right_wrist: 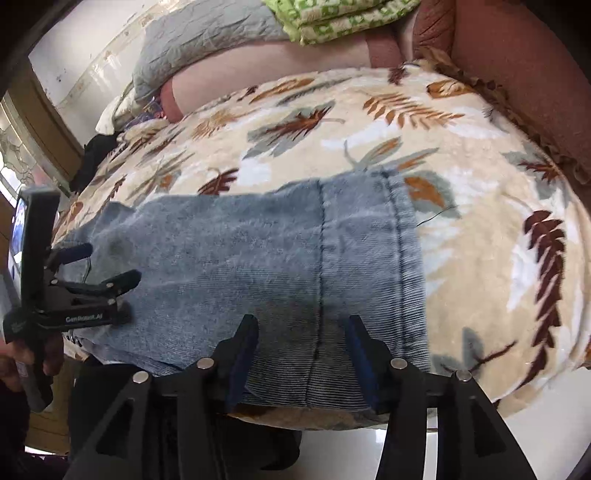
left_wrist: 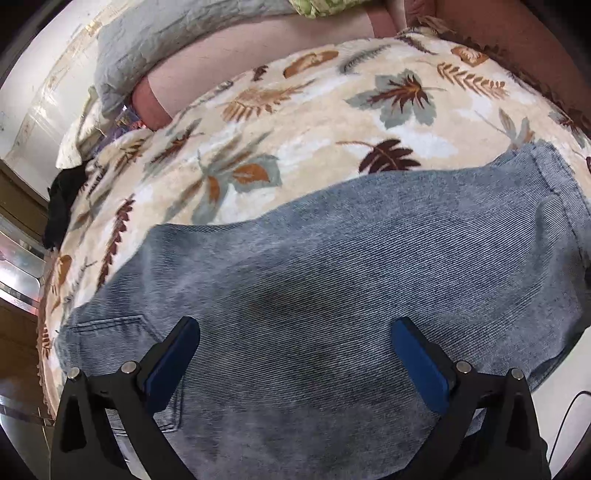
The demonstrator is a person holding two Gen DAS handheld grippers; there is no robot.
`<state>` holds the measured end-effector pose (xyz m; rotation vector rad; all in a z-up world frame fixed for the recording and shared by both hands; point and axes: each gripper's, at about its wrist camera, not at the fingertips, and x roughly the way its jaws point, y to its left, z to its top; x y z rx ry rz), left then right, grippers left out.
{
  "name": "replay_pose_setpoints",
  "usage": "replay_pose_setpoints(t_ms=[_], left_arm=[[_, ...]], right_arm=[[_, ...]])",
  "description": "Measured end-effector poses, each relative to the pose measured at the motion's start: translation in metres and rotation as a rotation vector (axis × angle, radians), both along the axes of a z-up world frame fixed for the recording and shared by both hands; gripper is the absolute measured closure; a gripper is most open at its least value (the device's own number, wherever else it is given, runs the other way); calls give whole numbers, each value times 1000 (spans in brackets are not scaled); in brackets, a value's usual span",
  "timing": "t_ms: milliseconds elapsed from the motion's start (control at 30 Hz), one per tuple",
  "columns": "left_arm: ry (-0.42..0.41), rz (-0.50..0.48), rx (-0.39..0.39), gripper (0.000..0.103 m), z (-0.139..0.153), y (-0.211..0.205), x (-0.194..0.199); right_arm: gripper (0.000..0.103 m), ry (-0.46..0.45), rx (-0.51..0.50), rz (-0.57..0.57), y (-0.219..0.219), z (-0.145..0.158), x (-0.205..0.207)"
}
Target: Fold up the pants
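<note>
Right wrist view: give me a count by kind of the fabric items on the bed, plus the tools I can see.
Jeans: 1, the blue jeans
Blankets or quilts: 2, the leaf-print blanket and the folded green quilt
Pillows: 1, the grey pillow
Tools: 2, the left tool and the right tool
Total: 6

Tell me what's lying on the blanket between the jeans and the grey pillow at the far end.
Nothing: in both wrist views only bare leaf-print blanket, then pinkish bedding, separates the jeans from the grey pillow.
</note>
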<state>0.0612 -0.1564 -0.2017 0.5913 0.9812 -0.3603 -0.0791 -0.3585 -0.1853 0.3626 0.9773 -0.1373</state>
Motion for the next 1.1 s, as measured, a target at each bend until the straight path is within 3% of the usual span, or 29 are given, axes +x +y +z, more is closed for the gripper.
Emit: replay_pose_setpoints(t_ms=[167, 333, 600, 867, 1000, 1100], left_arm=[[-5, 5, -21, 0, 12, 16, -8], [17, 34, -33, 0, 12, 41, -15], [115, 149, 10, 0, -18, 85, -4], [130, 146, 9, 0, -23, 86, -1], [170, 166, -84, 0, -28, 104, 0], [171, 148, -89, 0, -30, 107, -2]], right_arm=[[50, -10, 3, -45, -21, 10, -15], [50, -18, 114, -111, -47, 7, -41], [50, -39, 256, -140, -60, -15, -53], [50, -49, 219, -125, -54, -12, -43], [50, -48, 211, -126, -55, -15, -44], [50, -41, 154, -155, -56, -9, -46]])
